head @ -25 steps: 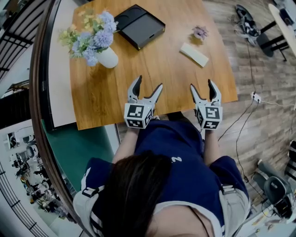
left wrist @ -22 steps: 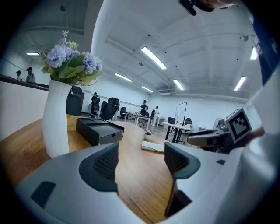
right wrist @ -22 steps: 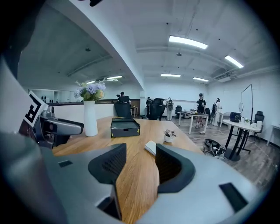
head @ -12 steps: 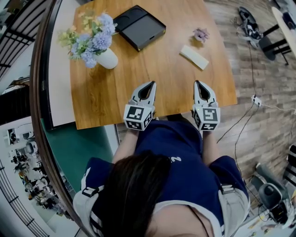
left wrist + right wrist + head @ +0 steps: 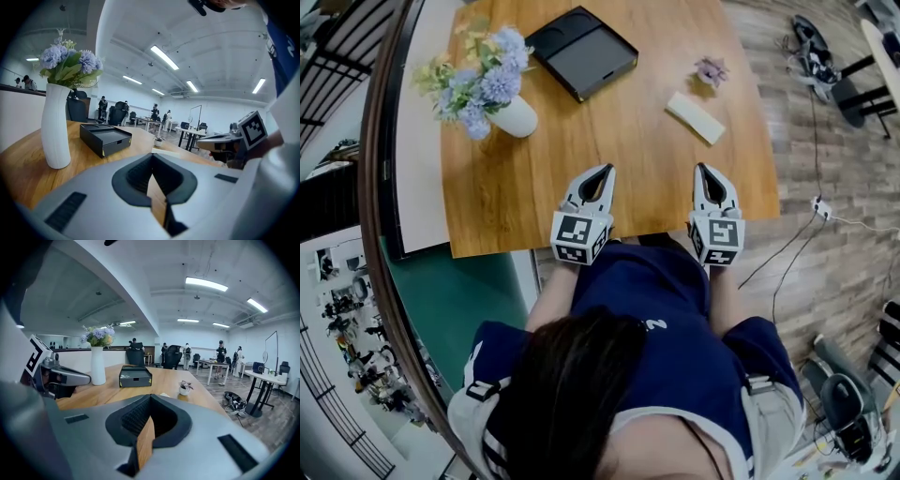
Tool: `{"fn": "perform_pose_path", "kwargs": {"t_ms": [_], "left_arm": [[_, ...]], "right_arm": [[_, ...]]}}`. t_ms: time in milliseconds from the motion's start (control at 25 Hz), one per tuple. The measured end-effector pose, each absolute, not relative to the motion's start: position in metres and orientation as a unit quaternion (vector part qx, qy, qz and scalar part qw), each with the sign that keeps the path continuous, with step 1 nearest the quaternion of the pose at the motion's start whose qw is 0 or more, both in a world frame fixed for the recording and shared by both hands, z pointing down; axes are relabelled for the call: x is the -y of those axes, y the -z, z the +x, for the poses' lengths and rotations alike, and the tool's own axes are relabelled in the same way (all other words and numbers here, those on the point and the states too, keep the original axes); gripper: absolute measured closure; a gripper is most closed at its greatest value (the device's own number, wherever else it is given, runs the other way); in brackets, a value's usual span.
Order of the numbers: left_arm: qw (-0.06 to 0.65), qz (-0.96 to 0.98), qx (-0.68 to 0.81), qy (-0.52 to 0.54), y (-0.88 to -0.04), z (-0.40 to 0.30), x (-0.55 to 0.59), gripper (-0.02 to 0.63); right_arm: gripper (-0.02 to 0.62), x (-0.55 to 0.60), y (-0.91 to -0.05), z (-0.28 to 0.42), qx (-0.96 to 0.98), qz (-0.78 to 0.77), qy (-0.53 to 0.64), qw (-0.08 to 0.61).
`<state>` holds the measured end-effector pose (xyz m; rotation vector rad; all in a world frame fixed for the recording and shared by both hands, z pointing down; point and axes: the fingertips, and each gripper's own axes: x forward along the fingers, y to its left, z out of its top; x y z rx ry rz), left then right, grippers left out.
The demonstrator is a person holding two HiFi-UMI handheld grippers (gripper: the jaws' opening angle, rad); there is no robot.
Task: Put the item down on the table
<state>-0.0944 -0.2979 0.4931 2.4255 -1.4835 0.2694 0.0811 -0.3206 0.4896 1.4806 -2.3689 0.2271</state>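
Both grippers hover over the near edge of the wooden table (image 5: 628, 141), side by side and pointing away from the person. My left gripper (image 5: 607, 170) is shut with nothing between its jaws; in its own view the tips (image 5: 152, 158) meet over bare wood. My right gripper (image 5: 705, 169) is also shut and empty, its tips (image 5: 150, 397) closed. A flat white item (image 5: 695, 117) lies on the table beyond the right gripper, apart from both. A black open box (image 5: 581, 52) sits further back.
A white vase of flowers (image 5: 516, 117) stands at the table's left, ahead of the left gripper. A small potted plant (image 5: 710, 70) is behind the white item. Cables and chair bases lie on the floor at right (image 5: 816, 202). People and desks fill the room's far side.
Both grippers' jaws stood open a second ago and are now closed, with nothing caught in them. The hands have stayed in place.
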Motion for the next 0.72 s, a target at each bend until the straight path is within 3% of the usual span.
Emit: {"fn": "perform_pose_path", "kwargs": {"t_ms": [720], "left_arm": [[0.146, 0.825, 0.538, -0.09, -0.496, -0.091, 0.315, 0.603]], "right_arm": [[0.588, 0.34, -0.491, 0.086, 0.85, 0.49, -0.072, 0.179]]}}
